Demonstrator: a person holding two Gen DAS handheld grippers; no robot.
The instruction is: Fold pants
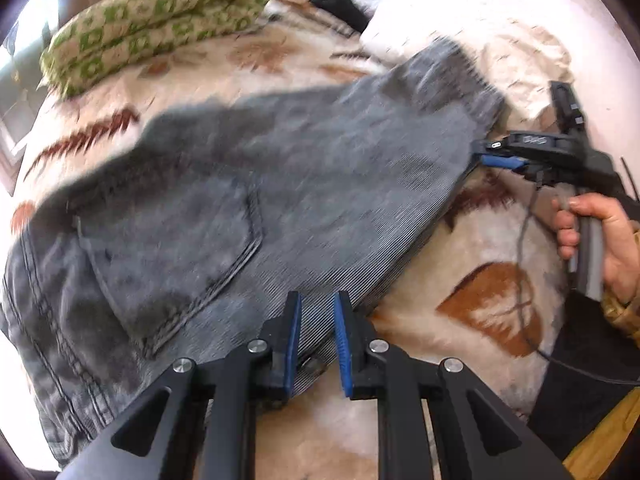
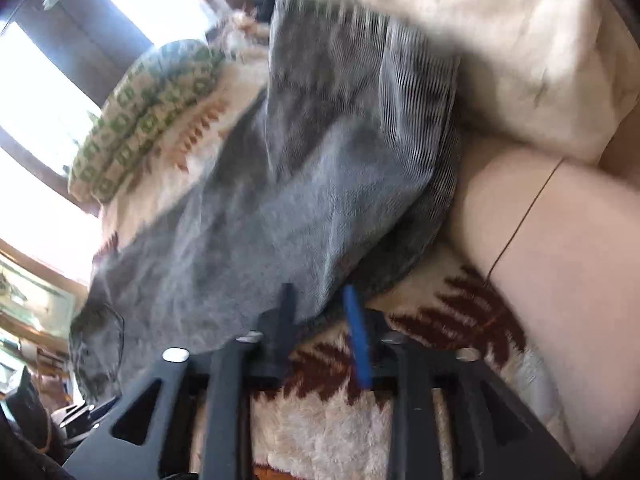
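Note:
Grey denim pants point(image 1: 248, 200) lie folded lengthwise across a fluffy patterned blanket point(image 1: 460, 264), back pocket facing up at the left. My left gripper point(image 1: 318, 336) is open, its blue pads straddling the near edge of the pants by the waist. My right gripper point(image 1: 486, 154) sits at the far right edge of the pants near the leg hems. In the right wrist view the pants point(image 2: 280, 184) stretch away, and the right gripper point(image 2: 320, 320) is open at their near edge. Both views are blurred.
A green-and-cream folded blanket point(image 1: 156, 24) lies at the back of the bed, also in the right wrist view point(image 2: 148, 116). A black garment point(image 1: 328, 0) and white pillows point(image 2: 500, 60) lie beyond the hems. A cable point(image 1: 524, 264) trails over the blanket.

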